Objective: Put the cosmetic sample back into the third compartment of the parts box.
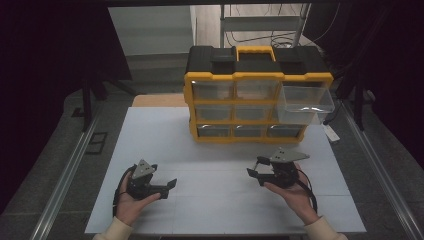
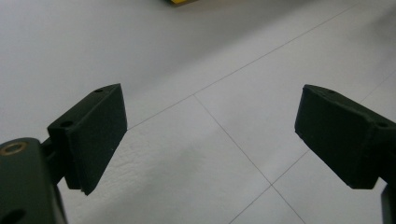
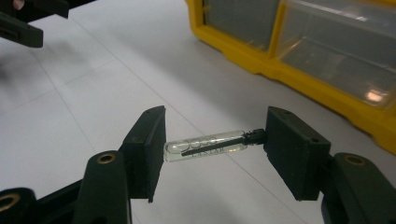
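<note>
A small clear glass vial (image 3: pixel 205 145) with a dark cap lies lengthwise between the two black jaws of my right gripper (image 3: pixel 214 142), one end pressed against each pad. In the high view, a hand holds that right gripper (image 1: pixel 255 168) just above the white table (image 1: pixel 200 160), in front of the organizer. My left gripper (image 2: pixel 210 133) stands open over bare table with nothing between its jaws. It sits at the front left in the high view (image 1: pixel 167 188), resting in a hand.
A yellow and black drawer organizer (image 1: pixel 250 100) stands at the back of the table, seen close in the right gripper view (image 3: pixel 289 70). Its top right clear drawer (image 1: pixel 305 102) is pulled out. Metal rails run along both table sides.
</note>
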The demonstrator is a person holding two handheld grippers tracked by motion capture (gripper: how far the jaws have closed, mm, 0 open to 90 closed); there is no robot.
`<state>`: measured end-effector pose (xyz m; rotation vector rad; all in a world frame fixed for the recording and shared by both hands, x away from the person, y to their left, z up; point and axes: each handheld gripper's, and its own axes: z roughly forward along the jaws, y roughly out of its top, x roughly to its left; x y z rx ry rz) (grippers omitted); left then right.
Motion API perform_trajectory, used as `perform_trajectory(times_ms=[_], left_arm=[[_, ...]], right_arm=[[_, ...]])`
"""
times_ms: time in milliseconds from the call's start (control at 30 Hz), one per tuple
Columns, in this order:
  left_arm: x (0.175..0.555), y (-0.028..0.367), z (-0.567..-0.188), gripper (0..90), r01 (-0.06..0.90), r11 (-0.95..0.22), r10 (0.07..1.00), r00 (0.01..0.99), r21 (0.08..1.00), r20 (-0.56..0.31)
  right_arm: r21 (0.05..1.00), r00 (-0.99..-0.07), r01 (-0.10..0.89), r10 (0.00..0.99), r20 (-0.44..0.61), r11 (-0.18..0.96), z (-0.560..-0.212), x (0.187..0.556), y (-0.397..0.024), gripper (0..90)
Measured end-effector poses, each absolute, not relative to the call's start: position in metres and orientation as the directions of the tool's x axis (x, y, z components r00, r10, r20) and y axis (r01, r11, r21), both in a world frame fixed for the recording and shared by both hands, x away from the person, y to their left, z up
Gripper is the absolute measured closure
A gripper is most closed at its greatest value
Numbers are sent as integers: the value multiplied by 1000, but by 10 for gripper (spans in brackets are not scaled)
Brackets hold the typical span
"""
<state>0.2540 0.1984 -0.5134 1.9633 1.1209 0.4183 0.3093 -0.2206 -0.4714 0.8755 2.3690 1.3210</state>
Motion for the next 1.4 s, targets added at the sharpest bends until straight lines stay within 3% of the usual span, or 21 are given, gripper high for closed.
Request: perform_trajectory(times_ms=[667, 1400], left_arm=[[254, 196, -513, 100, 556, -275, 828, 552, 785, -100], [253, 196, -513, 102, 554, -280, 829, 552, 784, -94]], right_arm=[[904, -759, 295, 650, 25, 309, -438, 298, -234, 403], [932, -763, 252, 646, 25, 262, -414, 299, -220, 404]])
